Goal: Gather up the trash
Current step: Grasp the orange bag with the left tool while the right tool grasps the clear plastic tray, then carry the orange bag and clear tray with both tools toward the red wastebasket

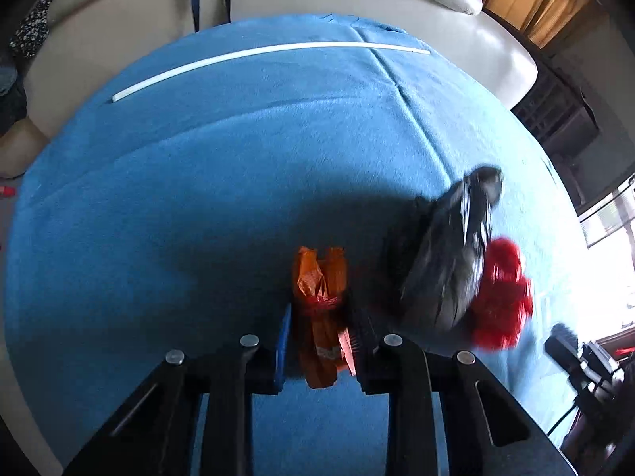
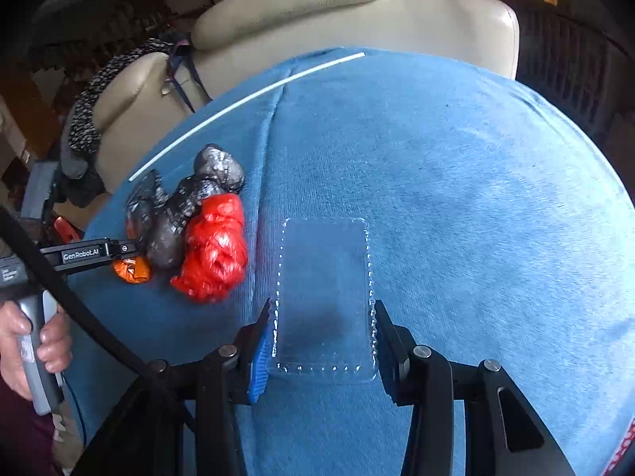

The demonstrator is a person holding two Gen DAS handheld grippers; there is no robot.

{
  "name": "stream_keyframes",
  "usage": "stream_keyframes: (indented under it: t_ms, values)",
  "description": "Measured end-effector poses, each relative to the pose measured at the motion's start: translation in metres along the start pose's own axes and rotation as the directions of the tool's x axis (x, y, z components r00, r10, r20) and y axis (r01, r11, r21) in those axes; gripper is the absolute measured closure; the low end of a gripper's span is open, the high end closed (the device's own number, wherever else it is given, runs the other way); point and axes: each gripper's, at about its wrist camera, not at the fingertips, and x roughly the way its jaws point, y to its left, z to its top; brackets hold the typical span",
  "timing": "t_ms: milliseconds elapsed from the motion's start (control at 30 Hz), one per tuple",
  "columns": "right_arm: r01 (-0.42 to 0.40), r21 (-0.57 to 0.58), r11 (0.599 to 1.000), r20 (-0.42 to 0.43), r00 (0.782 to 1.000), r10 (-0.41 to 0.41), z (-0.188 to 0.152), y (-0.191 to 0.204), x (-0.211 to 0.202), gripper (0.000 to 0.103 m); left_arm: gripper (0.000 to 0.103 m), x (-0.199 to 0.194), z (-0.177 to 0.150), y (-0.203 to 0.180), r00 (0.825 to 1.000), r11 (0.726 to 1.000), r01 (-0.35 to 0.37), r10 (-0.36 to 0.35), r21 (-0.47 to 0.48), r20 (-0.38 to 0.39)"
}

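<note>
My left gripper is shut on a crumpled orange wrapper, low over the blue cloth. To its right lie a black crumpled bag and a red crumpled bag. In the right wrist view my right gripper straddles a clear plastic tray on the cloth, its jaws close against the tray's long sides. The left gripper shows at the left there, with the orange wrapper, black bags and red bag.
A long white strip lies near the cloth's far edge; it also shows in the right wrist view. A cream leather sofa stands behind. A speckled garment hangs on the sofa arm.
</note>
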Motion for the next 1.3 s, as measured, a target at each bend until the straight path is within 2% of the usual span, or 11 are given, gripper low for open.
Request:
stream_keyframes:
  t_ms: [133, 233, 433, 567, 800, 1300]
  values:
    - [-0.028, 0.010, 1.000, 0.009, 1.000, 0.028, -0.021, -0.006, -0.023, 0.056, 0.076, -0.020, -0.028, 0.005, 1.000, 1.000, -0.010, 0.010, -0.003, 0.019]
    - [-0.052, 0.016, 0.999, 0.024, 0.998, 0.052, -0.035, -0.007, -0.039, 0.056, 0.076, -0.044, -0.046, 0.003, 0.998, 1.000, -0.008, 0.008, 0.008, 0.061]
    - [-0.118, 0.045, 0.992, 0.060, 0.992, 0.115, -0.059, -0.010, -0.074, 0.056, 0.076, -0.090, -0.079, -0.034, 0.985, 0.996, -0.034, 0.020, 0.078, 0.174]
    - [-0.133, 0.041, 0.990, 0.088, 0.988, 0.129, -0.070, -0.008, -0.094, 0.056, 0.076, -0.115, -0.097, -0.063, 0.974, 0.989, -0.043, 0.010, 0.142, 0.227]
    - [-0.113, 0.046, 0.993, 0.147, 0.984, 0.105, -0.092, -0.018, -0.133, 0.056, 0.076, -0.135, -0.126, -0.128, 0.952, 0.962, -0.114, 0.035, 0.248, 0.303]
    - [-0.117, 0.107, 0.987, 0.246, 0.965, 0.088, -0.133, -0.055, -0.196, 0.056, 0.076, -0.159, -0.172, -0.212, 0.926, 0.907, -0.206, 0.060, 0.366, 0.372]
